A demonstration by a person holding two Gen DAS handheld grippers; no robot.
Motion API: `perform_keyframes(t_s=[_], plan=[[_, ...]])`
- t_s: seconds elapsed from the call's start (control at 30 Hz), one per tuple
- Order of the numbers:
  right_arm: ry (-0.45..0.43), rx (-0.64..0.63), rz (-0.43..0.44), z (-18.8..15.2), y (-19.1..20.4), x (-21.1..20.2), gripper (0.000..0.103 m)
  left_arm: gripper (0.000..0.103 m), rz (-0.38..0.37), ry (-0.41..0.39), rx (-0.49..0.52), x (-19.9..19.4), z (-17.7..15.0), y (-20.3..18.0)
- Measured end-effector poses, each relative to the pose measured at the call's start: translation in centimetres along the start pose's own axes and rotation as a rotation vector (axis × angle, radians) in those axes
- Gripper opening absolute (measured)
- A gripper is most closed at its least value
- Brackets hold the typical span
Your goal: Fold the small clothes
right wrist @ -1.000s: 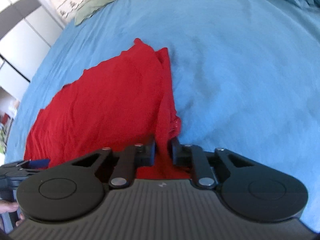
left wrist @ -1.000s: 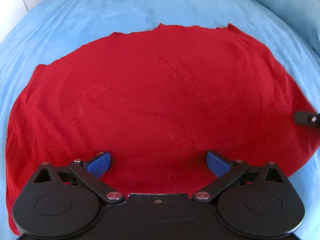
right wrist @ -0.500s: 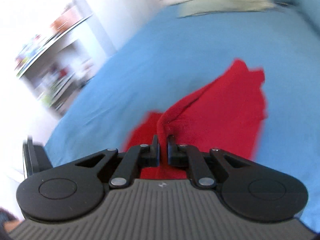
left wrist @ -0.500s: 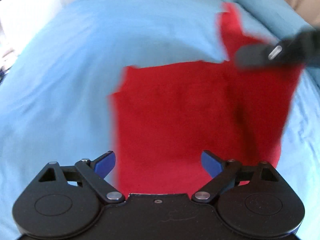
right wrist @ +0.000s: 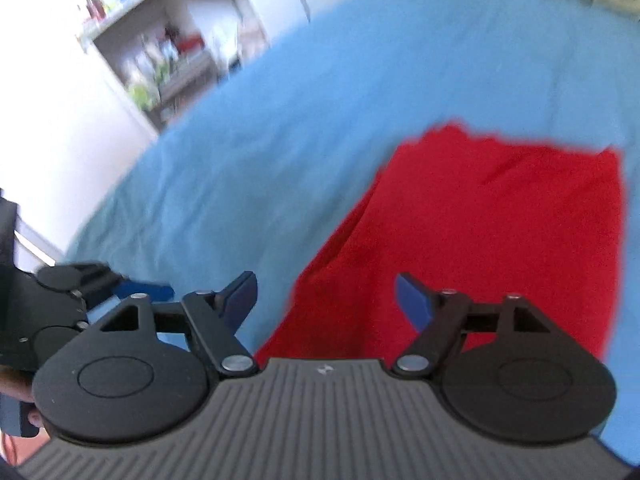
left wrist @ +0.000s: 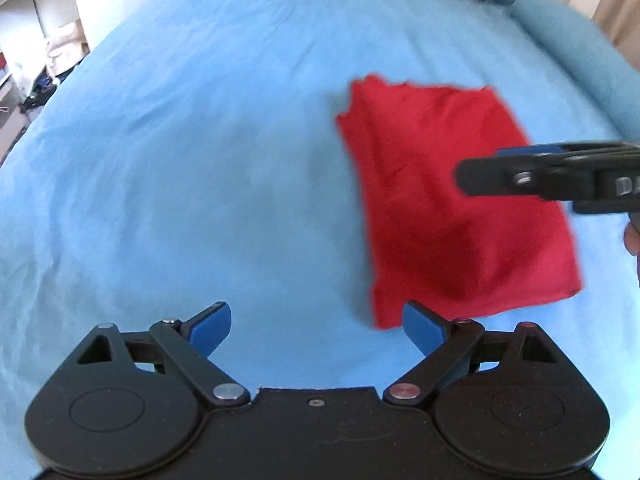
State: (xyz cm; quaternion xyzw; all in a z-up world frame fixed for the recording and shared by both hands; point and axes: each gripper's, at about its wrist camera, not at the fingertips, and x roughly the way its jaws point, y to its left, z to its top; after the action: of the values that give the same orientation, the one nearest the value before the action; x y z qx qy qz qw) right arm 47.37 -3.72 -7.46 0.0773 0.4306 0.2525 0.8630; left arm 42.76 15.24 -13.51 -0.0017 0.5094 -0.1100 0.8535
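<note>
We note the red garment point(left wrist: 452, 200) lying folded on the blue bed point(left wrist: 180, 140), under our right tool point(right wrist: 326, 300), whose empty jaws are opening; left tool point(left wrist: 316, 326) gapes empty beside it.

the red garment point(right wrist: 500, 240) is blurred, its near edge hidden behind the right gripper's point(right wrist: 326, 300) body; far shelf items point(right wrist: 168, 56) smear together.

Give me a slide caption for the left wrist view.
Folded red garment lying on the blue bedsheet, left gripper open beside it, right gripper opening above it.
</note>
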Motion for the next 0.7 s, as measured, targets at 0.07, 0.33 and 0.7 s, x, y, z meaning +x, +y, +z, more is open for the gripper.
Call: perform_keyframes(t_s=[0.07,0.33,0.7], plan=[[-0.031,0.033,-0.075,-0.1,-1.4,-2.4,0.1,0.095,-0.056,-0.018,-0.021,-1.0,0.6,-0.7],[0.063,0.083,-0.302,-7.6,-5.6,-5.8,0.101,0.088,-0.11,0.05,-0.134,2.2,2.2,-3.3],[0.048,0.062,-0.465,-11.4,-6.1,-4.0,0.083,0.069,-0.048,0.058,-0.138,3.0,1.9,-3.4]])
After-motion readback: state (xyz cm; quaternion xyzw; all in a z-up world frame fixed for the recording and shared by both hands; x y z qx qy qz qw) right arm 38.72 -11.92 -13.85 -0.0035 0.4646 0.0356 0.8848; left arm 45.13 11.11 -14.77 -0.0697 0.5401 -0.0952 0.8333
